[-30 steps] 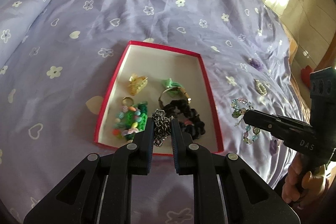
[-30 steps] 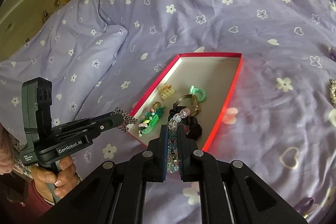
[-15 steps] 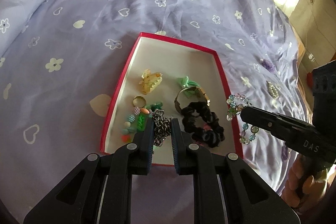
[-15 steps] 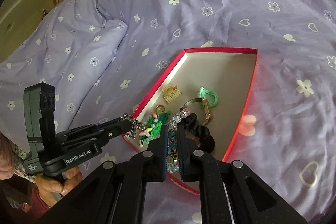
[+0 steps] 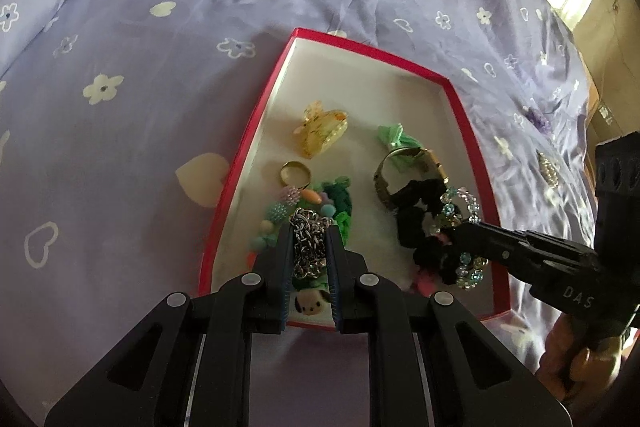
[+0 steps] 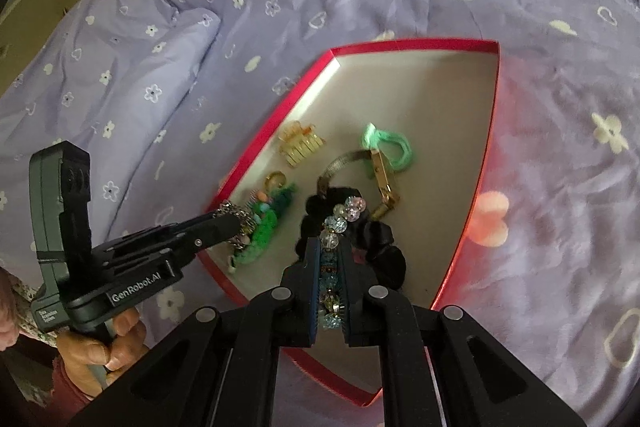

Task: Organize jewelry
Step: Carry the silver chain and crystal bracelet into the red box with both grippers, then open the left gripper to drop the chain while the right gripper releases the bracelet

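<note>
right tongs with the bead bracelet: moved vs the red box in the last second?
Yes. The right tongs, shut on the clear-and-blue beaded bracelet, came in from outside the red-rimmed box over the purple bedspread to above the black scrunchie inside it.

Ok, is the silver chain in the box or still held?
Held: the left claw is shut on the silver chain, hanging over the red box.

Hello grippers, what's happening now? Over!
Left gripper shut on silver chain. Right gripper shut on beaded bracelet. Both over red box. Nothing in the way.
</note>
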`<state>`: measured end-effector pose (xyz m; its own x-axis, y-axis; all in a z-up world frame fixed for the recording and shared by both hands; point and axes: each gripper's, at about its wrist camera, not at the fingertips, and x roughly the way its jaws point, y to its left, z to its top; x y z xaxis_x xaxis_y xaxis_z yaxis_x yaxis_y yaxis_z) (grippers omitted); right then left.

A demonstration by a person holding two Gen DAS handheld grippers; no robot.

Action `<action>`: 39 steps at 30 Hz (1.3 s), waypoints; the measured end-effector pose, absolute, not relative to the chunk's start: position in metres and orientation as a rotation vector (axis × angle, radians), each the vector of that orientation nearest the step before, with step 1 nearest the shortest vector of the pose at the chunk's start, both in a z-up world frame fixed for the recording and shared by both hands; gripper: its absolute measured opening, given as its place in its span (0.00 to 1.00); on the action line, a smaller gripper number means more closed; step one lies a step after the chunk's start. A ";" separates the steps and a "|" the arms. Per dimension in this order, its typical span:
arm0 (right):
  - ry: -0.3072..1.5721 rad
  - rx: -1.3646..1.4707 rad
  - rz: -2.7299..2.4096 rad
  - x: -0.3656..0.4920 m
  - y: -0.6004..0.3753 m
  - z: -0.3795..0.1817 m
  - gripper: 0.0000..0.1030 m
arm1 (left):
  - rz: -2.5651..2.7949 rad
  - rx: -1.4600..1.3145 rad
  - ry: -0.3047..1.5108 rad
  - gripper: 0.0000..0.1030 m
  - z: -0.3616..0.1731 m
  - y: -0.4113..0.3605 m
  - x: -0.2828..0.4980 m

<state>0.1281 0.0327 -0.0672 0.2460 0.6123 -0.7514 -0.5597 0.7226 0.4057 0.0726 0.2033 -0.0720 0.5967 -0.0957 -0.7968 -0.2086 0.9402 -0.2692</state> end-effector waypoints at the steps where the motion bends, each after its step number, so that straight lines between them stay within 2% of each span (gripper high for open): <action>1: 1.059 0.058 0.798 0.129 0.033 -0.070 0.08 | 0.068 -0.355 0.935 0.13 -0.073 0.204 0.073; 24: 1.080 0.057 0.794 0.130 0.033 -0.076 0.14 | 0.072 -0.331 0.947 0.14 -0.076 0.200 0.072; 31: 1.075 0.073 0.800 0.129 0.031 -0.072 0.30 | 0.077 -0.315 0.953 0.17 -0.077 0.199 0.072; 36: 1.069 0.077 0.801 0.128 0.029 -0.069 0.33 | 0.076 -0.316 0.956 0.21 -0.076 0.198 0.071; 39: 1.065 0.081 0.801 0.127 0.028 -0.068 0.35 | 0.078 -0.316 0.954 0.29 -0.076 0.198 0.071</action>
